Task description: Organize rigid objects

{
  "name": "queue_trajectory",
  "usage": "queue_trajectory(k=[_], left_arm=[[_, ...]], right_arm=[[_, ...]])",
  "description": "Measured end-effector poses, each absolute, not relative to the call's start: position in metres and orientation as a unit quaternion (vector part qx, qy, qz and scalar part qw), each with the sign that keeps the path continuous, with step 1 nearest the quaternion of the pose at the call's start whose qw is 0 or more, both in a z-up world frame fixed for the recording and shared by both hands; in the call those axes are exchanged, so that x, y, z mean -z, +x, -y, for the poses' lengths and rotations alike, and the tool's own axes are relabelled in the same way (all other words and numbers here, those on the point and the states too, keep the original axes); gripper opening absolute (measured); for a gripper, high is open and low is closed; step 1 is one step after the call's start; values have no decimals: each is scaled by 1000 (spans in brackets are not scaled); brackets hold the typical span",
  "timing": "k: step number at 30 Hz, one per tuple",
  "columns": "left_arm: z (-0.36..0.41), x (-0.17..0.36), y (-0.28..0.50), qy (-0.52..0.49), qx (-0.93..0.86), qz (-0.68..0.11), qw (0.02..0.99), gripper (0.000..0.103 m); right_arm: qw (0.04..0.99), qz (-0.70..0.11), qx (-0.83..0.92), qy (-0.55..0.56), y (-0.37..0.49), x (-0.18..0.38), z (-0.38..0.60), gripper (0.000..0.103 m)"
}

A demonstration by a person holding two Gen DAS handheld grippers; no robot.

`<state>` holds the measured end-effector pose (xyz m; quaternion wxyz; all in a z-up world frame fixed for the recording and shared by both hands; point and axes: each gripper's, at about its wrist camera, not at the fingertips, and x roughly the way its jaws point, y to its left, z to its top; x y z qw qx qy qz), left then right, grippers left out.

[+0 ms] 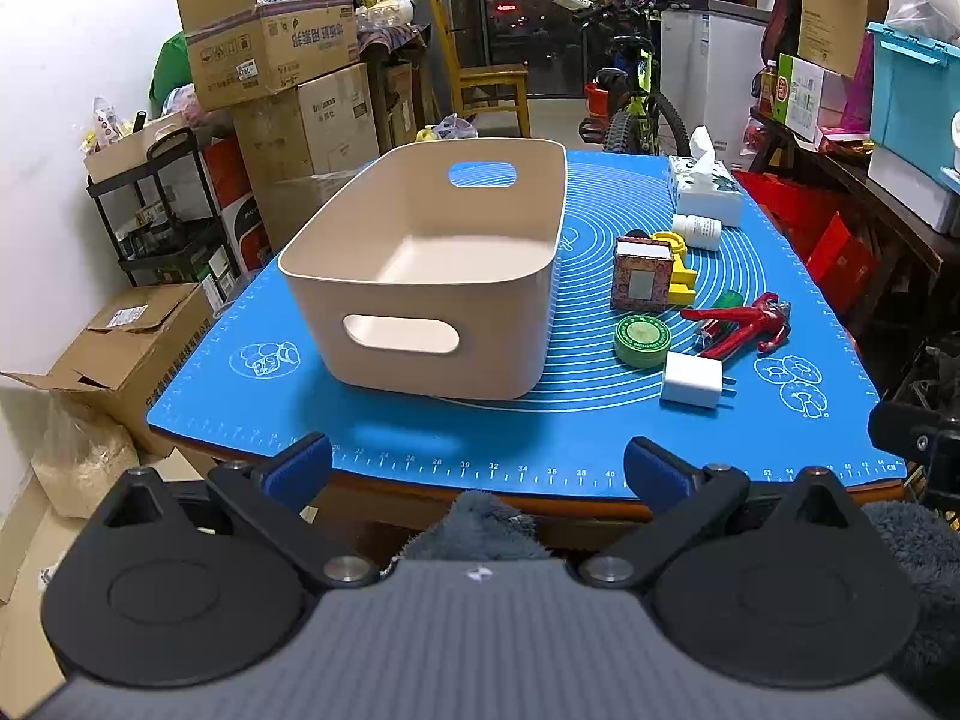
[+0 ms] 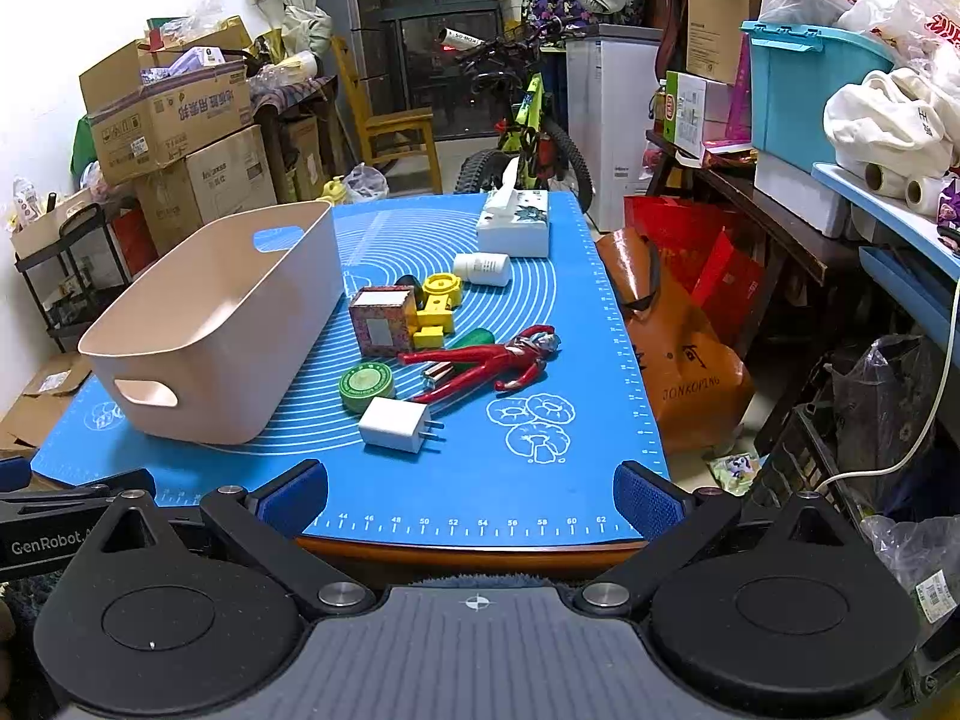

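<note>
Hovering level off the near edge of the blue mat (image 1: 420, 426), the left gripper (image 1: 477, 468) and the right gripper (image 2: 471, 495) both hold their blue-padded fingers spread wide, nothing between them. Both face forward over the table. The beige bin (image 1: 432, 276) stands upright on the mat's left half, its long axis running away from the grippers, handle cutouts at the near and far ends. Right of it lie the red figure (image 2: 486, 360), flat, head toward the right; a white charger (image 2: 393, 423), prongs pointing right; a green round tin (image 2: 366, 385); a patterned box (image 2: 381, 327); a yellow toy (image 2: 438, 309); and a white bottle (image 2: 483, 269) on its side near the tissue box (image 2: 516, 222).
</note>
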<state>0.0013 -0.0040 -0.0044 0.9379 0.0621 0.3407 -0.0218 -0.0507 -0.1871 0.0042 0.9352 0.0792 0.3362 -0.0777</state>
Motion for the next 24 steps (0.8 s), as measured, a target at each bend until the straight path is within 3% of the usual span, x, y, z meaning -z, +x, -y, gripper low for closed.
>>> queue_trajectory(k=[24], left_arm=[[5, 7, 2, 60, 25, -343, 937, 102]], right_arm=[[936, -335, 76, 80, -52, -4, 185, 101]])
